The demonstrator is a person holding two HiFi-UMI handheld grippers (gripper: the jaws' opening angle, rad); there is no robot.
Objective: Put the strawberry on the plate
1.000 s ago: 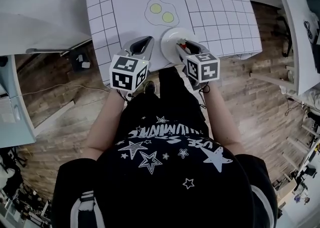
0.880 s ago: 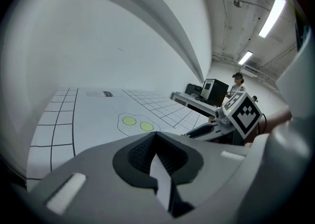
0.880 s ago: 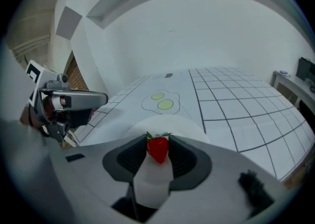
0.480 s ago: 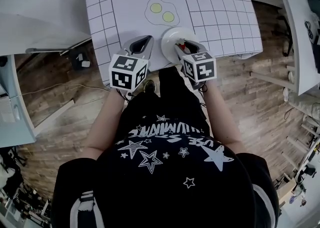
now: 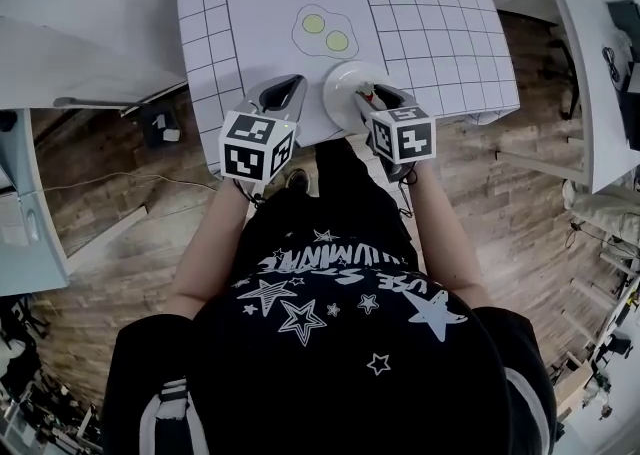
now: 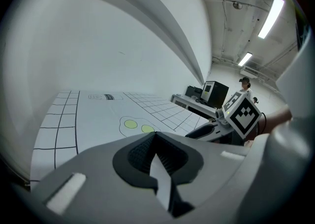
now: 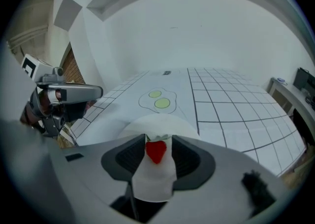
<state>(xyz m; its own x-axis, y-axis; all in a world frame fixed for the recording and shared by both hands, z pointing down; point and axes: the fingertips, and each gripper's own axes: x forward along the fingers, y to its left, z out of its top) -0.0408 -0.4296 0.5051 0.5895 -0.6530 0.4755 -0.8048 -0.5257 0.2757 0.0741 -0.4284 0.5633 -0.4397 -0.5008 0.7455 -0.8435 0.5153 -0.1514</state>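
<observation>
Asker: Table [image 5: 205, 133] first. What covers it?

Watcher: White paper [image 5: 270, 43], ruled with a black grid down both sides and plain through the middle. It stands on a wooden plank floor [image 5: 120, 193]. A person in a dark shirt with white stars [image 5: 340, 313] is at its near edge, with a gripper in each hand.

Asker: And the left gripper [image 6: 156, 137]?

Watcher: Its jaws are closed tip to tip, with nothing between them. In the head view it sits over the near part of the paper, just left of the plate [image 5: 345, 83]. I can't tell whether it touches the paper.

Asker: The right gripper [image 7: 156, 142]?

Watcher: It points down at the plate's near side. Its jaws stand wide and have just been opening. The strawberry [image 7: 156, 151] is between them, but white shows on both sides of it, so neither pad [image 7: 129, 156] presses on it.

Asker: So where is the strawberry?

Watcher: On the white plate, towards its near edge, lying free in the gap between the jaws. Its green leaves point away from the gripper's camera.

Asker: Anything smaller nearby?

Watcher: A printed drawing of two fried eggs [image 5: 326, 31] with yellow-green yolks, on the plain part of the paper just beyond the plate. Each gripper also carries a cube with black-and-white square markers, one on the left [image 5: 258, 143] and one on the right [image 5: 403, 133].
</observation>
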